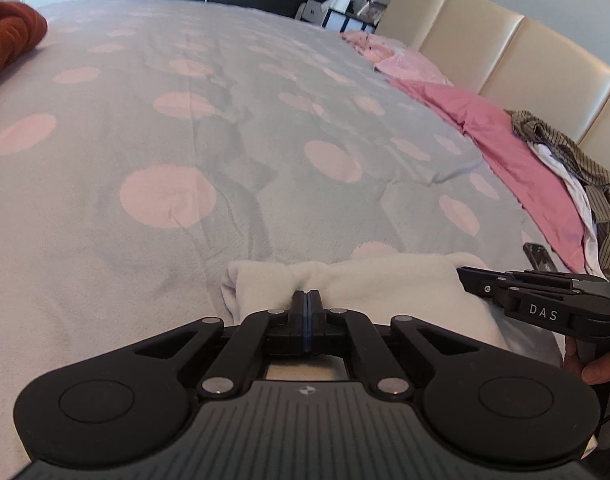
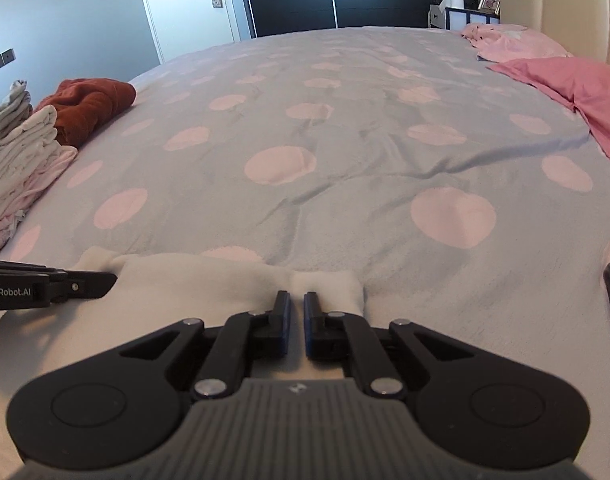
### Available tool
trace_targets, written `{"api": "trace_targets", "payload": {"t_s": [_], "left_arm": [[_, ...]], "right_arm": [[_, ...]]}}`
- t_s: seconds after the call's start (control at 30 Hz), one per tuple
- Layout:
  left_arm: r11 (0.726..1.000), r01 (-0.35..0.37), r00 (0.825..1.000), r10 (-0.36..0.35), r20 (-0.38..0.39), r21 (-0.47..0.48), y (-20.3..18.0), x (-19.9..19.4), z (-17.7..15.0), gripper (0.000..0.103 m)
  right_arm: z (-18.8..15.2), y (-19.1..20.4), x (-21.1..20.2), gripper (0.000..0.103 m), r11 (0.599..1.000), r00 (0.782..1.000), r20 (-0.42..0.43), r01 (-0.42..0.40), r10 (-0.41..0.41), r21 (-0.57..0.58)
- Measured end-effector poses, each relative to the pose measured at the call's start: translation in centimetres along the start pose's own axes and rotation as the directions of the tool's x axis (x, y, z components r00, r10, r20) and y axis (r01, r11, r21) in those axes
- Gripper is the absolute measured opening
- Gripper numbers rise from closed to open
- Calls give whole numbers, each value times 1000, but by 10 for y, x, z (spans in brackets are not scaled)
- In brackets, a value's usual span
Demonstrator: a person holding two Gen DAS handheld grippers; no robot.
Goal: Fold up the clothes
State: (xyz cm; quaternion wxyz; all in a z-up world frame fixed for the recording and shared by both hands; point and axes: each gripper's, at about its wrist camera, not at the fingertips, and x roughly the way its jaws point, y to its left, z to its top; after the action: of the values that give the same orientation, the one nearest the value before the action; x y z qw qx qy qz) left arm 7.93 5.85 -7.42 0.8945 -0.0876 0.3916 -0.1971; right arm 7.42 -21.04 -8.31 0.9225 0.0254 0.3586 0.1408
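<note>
we've got a white fleecy garment (image 1: 385, 284) lying at the near edge of the bed (image 1: 185, 140), on the grey duvet with pink dots. the left gripper (image 1: 308, 300) has its jaws pressed together right at the far edge of the fabric, which bunches up around the tips – so it looks like we're pinching that edge. the right gripper (image 2: 297, 304) sits at the other end of the same edge, jaws a small gap apart with fleece under them, not clamped on anything as far as we can see.

can't tell whether this edge has just been laid down from a fold or is about to be lifted for one – both fit.

tips either way: keep both grippers level along the same edge so the fold line runs straight, catch every layer rather than only the top one, and move both hands together or the fleece will twist. it's thick and soft, so it'll bulge unless smoothed flat.

for context, there's a stack of folded clothes (image 2: 21, 152) and a rust-coloured piece (image 2: 89, 100) off to the left, and a loose heap with a striped shirt (image 1: 577, 160) by the headboard (image 1: 485, 40).
</note>
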Motion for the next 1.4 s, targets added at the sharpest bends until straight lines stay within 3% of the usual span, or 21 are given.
{"api": "trace_targets", "payload": {"t_s": [0.07, 0.1, 0.13, 0.3, 0.43, 0.57, 0.67, 0.8, 0.87, 0.93, 1.07, 1.17, 1.27, 1.4], "left_arm": [[998, -27, 999, 25, 29, 53, -11, -17, -3, 0], [996, -43, 998, 39, 44, 81, -16, -25, -4, 1], [993, -57, 997, 51, 59, 107, -22, -34, -7, 1], [975, -66, 994, 45, 102, 214, -55, -71, -27, 1], [959, -113, 990, 87, 107, 261, -74, -84, -50, 1], [966, -113, 993, 107, 41, 233, -75, -79, -66, 1], [983, -98, 990, 112, -85, 153, -58, -57, -76, 1], [995, -68, 993, 75, -95, 74, -42, -57, -77, 1], [995, -68, 994, 75, -85, 77, -44, -62, -77, 1], [991, -74, 997, 77, -26, 108, -50, -73, -74, 2], [987, -97, 995, 92, 38, 125, -50, -73, -62, 8], [986, -116, 992, 109, 64, 121, -46, -65, -50, 8], [984, -135, 988, 125, 89, 116, -42, -57, -39, 8], [986, -146, 986, 138, 91, 83, -31, -43, -35, 8]], "right_arm": [[0, 2, -15, 16, 1000, 999, 34, -7, 8, -8], [-1, 5, -25, 29, 1000, 999, 51, -7, 8, -19], [-2, 8, -34, 33, 999, 998, 69, -5, 7, -32], [-22, 31, -80, 42, 992, 994, 105, -26, 39, -122], [-46, 51, -99, 42, 986, 997, 75, 7, 6, -168], [-64, 51, -99, 42, 989, 1000, -1, 5, -5, -147], [-79, 47, -86, 43, 988, 997, -73, 0, -12, -156], [-82, 47, -81, 43, 983, 997, -80, -6, -9, -184], [-78, 45, -83, 43, 987, 996, -88, -14, 0, -159], [-72, 43, -90, 43, 990, 998, -69, -24, 15, -136], [-57, 45, -110, 41, 987, 997, 76, 5, 7, -163], [-43, 43, -105, 41, 984, 991, 131, 44, -21, -175], [-32, 33, -91, 41, 992, 990, 132, 57, -42, -114], [-32, 23, -68, 41, 997, 998, 55, 33, -30, -70]]}}
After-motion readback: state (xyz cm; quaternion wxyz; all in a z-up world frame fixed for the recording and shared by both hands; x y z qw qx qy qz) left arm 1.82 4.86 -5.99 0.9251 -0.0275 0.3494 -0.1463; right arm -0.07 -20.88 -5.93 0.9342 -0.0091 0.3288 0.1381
